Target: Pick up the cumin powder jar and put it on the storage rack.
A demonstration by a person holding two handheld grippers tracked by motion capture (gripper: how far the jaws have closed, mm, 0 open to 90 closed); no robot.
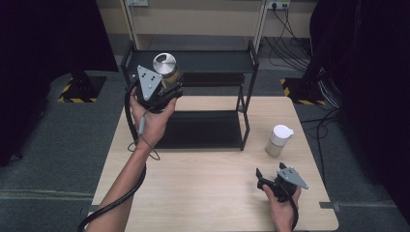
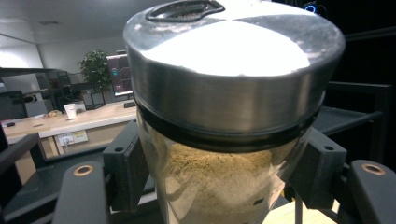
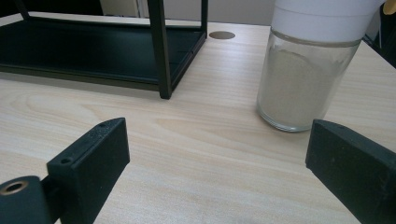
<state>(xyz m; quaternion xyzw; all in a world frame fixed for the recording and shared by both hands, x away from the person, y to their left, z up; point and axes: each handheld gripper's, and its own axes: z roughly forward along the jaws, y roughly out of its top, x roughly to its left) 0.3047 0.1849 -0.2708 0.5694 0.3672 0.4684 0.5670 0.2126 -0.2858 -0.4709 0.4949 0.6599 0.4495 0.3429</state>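
Left hand-held gripper [image 1: 167, 89] lifts a steel-lidded jar [image 1: 166, 65] by the black shelf rack [image 1: 193, 60]; right hand-held gripper [image 1: 270, 176] rests wide open.

On the left, the forearm reaches up from the bottom edge, holding the jar of tan powder clamped between its jaws beside the rack's top shelf; the jar's base is cut off in the left gripper view. On the right, the hand rests low on the tabletop [image 1: 208, 188], jaws spread and holding nothing, facing a white-capped jar [image 1: 279, 140] that stands near them, its cap cropped in the right gripper view.
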